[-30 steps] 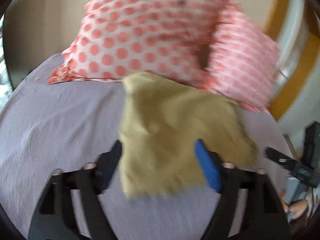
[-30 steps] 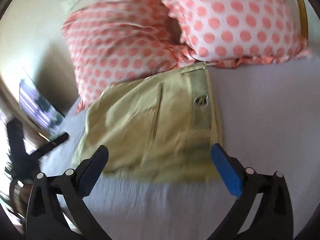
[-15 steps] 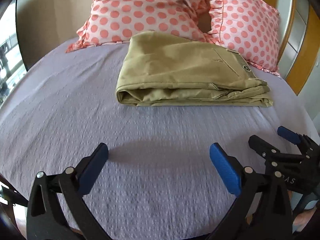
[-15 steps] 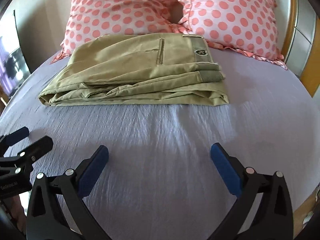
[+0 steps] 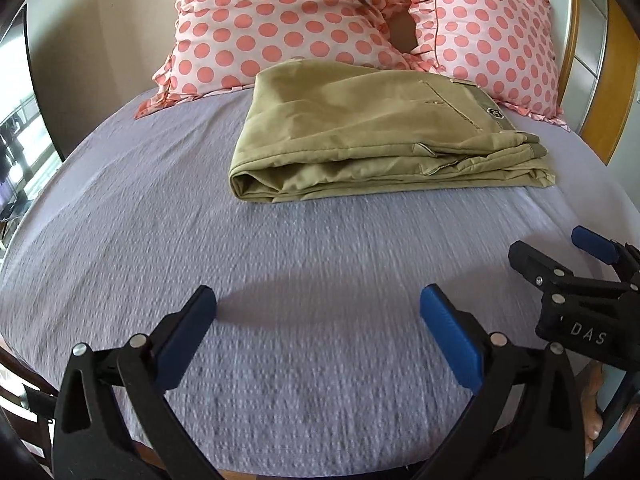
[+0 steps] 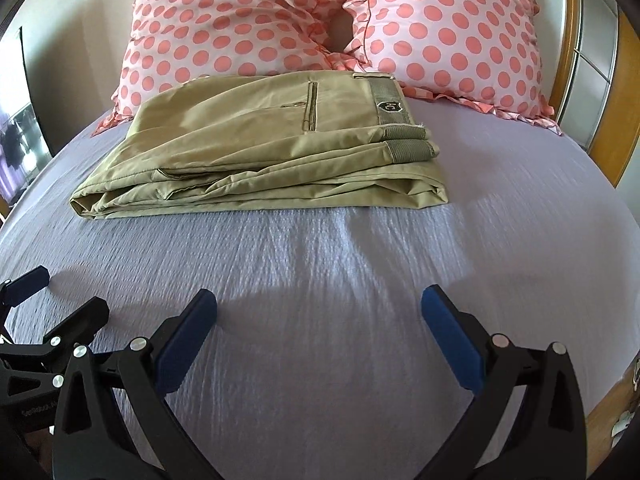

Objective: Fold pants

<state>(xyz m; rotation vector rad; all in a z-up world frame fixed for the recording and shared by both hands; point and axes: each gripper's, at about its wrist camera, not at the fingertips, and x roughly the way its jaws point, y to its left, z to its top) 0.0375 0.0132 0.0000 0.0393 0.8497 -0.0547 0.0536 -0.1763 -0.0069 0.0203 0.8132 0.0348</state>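
Well ahead of the left claw point(image 5: 318, 320), beyond a stretch of bare sheet: folded khaki cotton pants point(image 5: 376, 132), lying flat in a stacked rectangle on the lavender textured bed sheet point(image 5: 280, 264). Rounded fold edge toward the near left, ribbed olive waistband with a small dark badge point(image 5: 493, 112) at the far right. Left claw released, blue-padded fingers point(image 5: 188, 340) spread wide over the sheet, nothing between them, apart from the cloth. Just behind the pants, touching their far edge: two white pillows with coral polka dots and ruffled trim point(image 5: 280, 20), propped side by side at the head of the bed.

Off to the right of the left claw, low above the sheet: the black frame and blue tip of the right claw point(image 5: 560, 264).

From the right wrist view, the same pants point(image 6: 272, 148) straight ahead and slightly left of the right claw point(image 6: 319, 320), waistband badge point(image 6: 390, 106) facing up, pillows point(image 6: 448, 28) beyond. Right claw likewise released, blue fingers point(image 6: 452, 340) wide apart and holding nothing, well short of the pants. At the near left, the left claw point(image 6: 52, 300). Far right, a yellow wooden bed frame point(image 6: 612, 140) along the mattress edge.
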